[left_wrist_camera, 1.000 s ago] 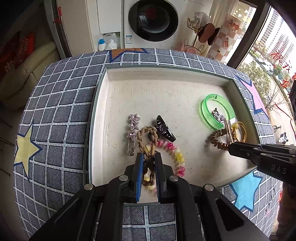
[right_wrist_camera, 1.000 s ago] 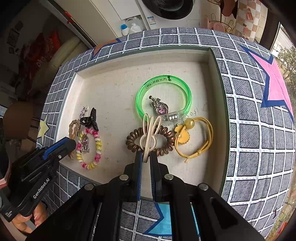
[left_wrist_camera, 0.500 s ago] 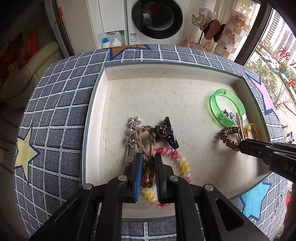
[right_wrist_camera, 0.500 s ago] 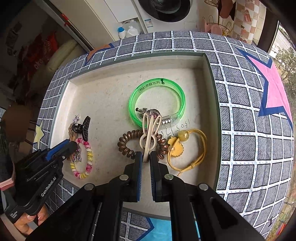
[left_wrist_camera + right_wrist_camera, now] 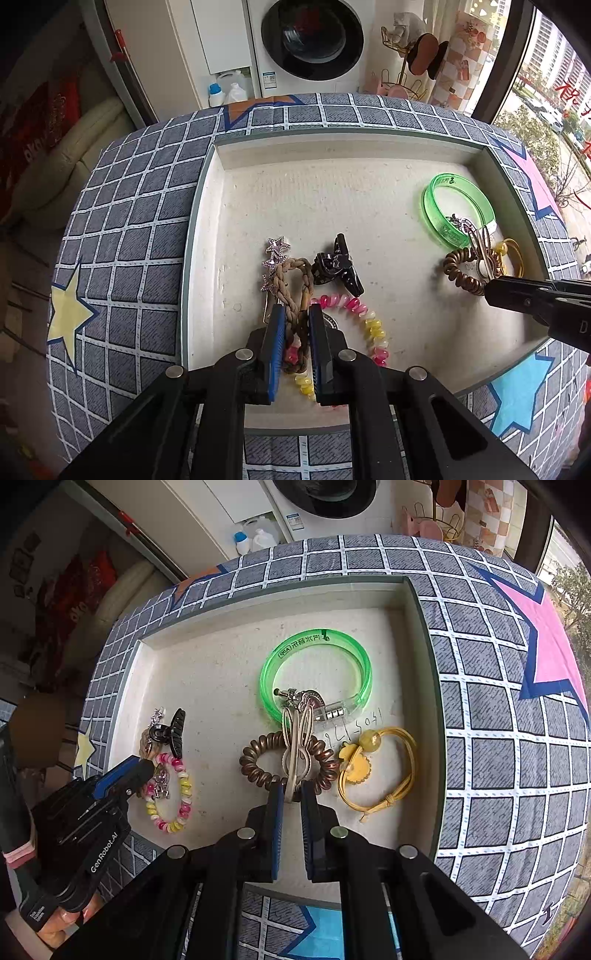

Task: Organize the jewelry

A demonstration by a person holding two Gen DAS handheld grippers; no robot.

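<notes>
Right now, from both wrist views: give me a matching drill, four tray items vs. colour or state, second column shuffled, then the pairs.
Items
1. bangle
2. claw clip
3. braided hair tie
4. cord hair tie

Colour or state
A. yellow, lying free at the right of the tray
B. tan, pinched between the left gripper fingers
C. clear green, lying flat
D. glossy black, untouched, beside the beaded bracelet

Pairs: 1-C, 2-D, 3-B, 4-A
</notes>
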